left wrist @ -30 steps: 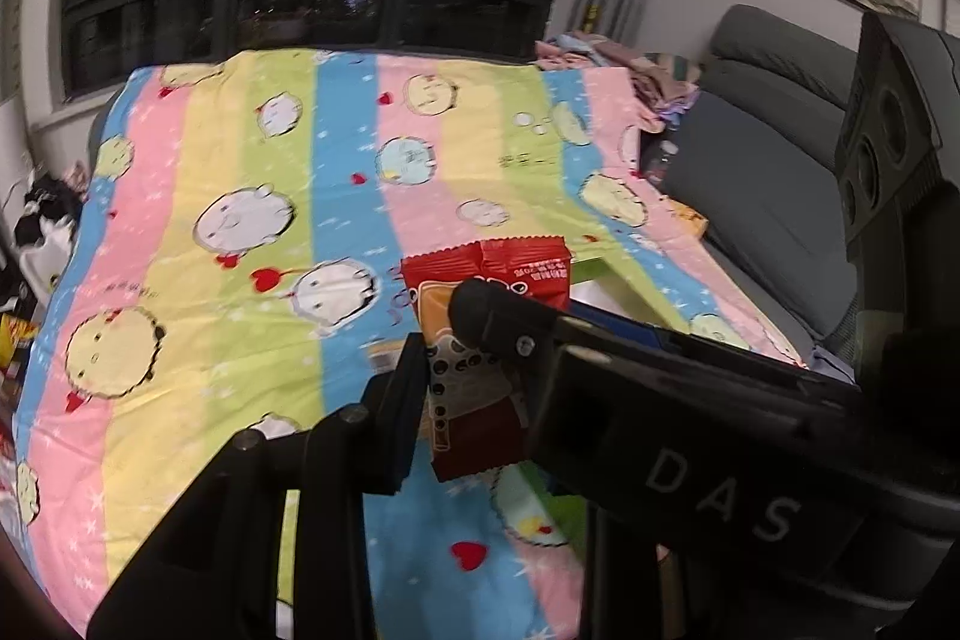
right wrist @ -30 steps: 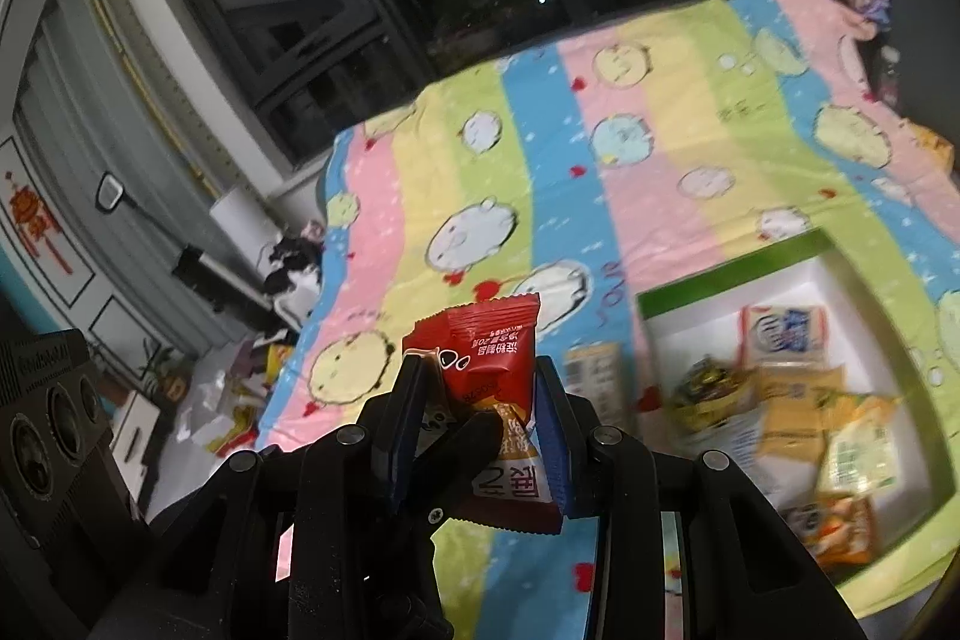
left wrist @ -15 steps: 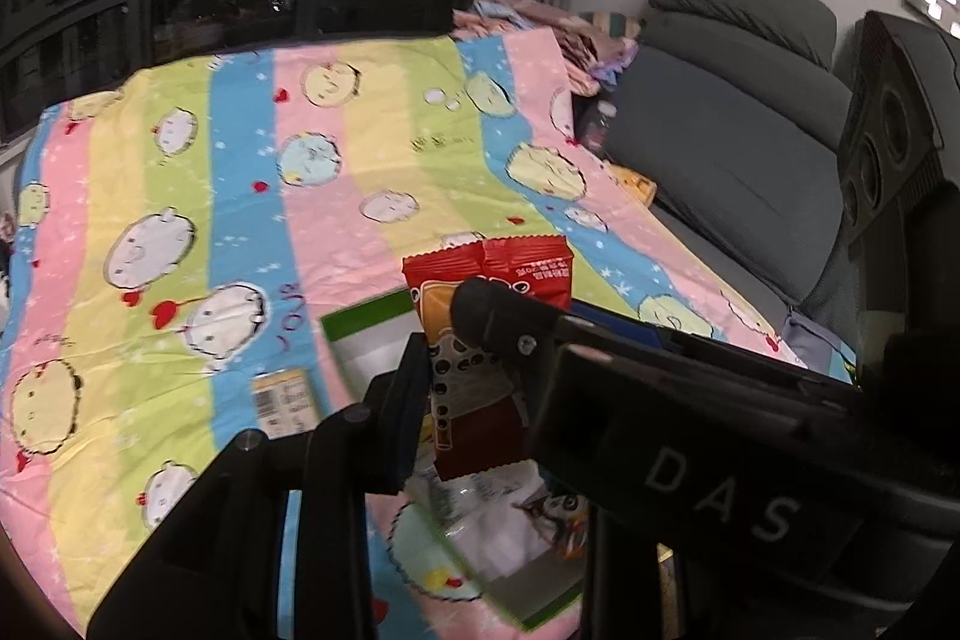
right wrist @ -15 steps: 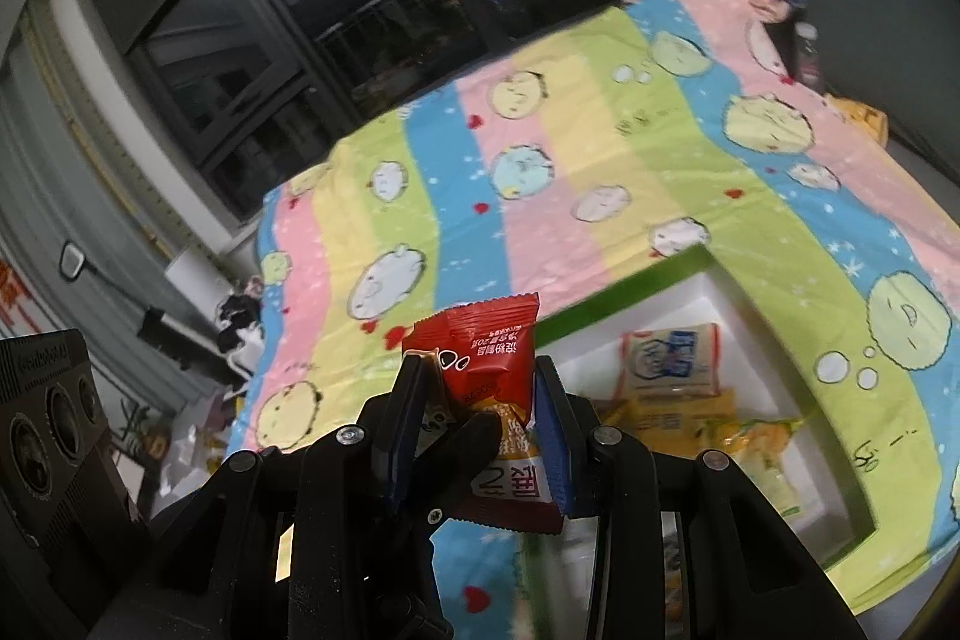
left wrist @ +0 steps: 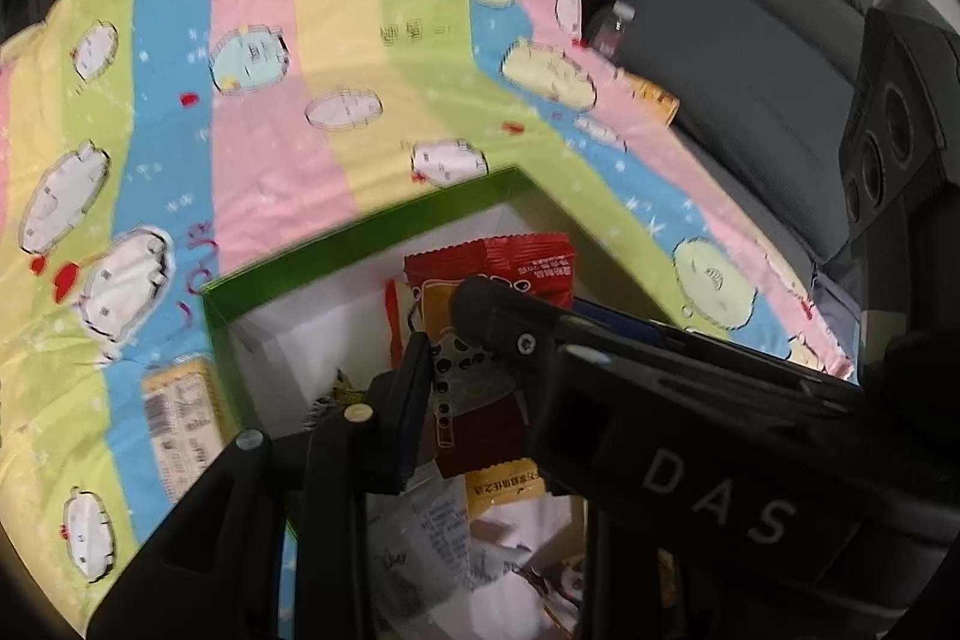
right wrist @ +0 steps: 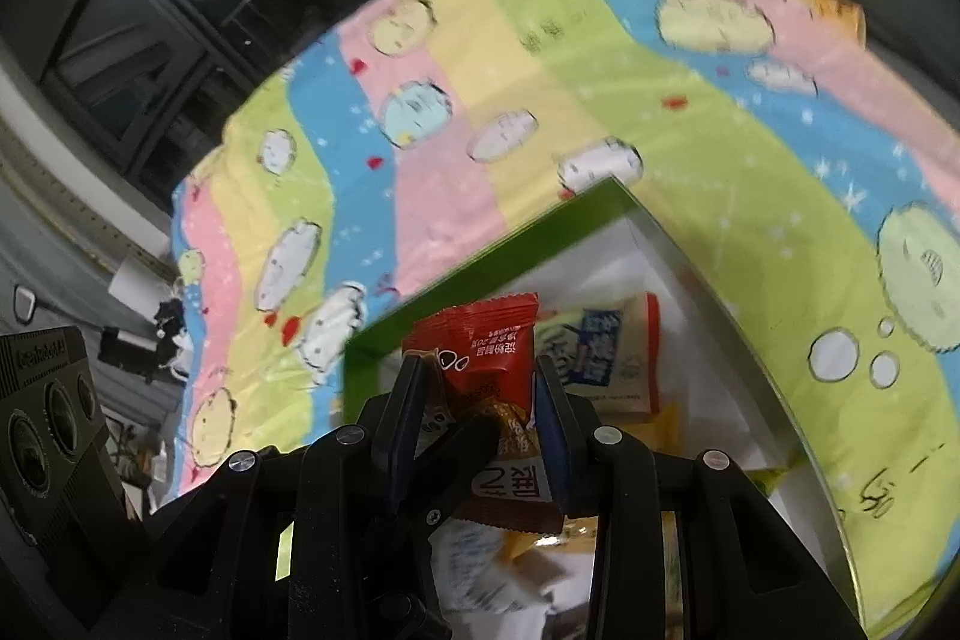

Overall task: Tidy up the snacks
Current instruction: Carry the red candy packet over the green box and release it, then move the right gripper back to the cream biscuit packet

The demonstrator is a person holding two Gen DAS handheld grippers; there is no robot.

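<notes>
Snack packet [right wrist: 489, 340] clamped between right tool [right wrist: 477, 394] fingers, above box [right wrist: 540, 232]

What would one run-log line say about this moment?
left tool: shut on red snack packet | right tool: shut on same packet | position: over green box | box: other snacks inside

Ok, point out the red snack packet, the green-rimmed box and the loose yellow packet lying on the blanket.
red snack packet [right wrist: 480, 340], right wrist view, printed upper half above the tool.
green-rimmed box [left wrist: 372, 229], left wrist view, far green rim.
yellow packet [left wrist: 180, 421], left wrist view, barcode face.
</notes>
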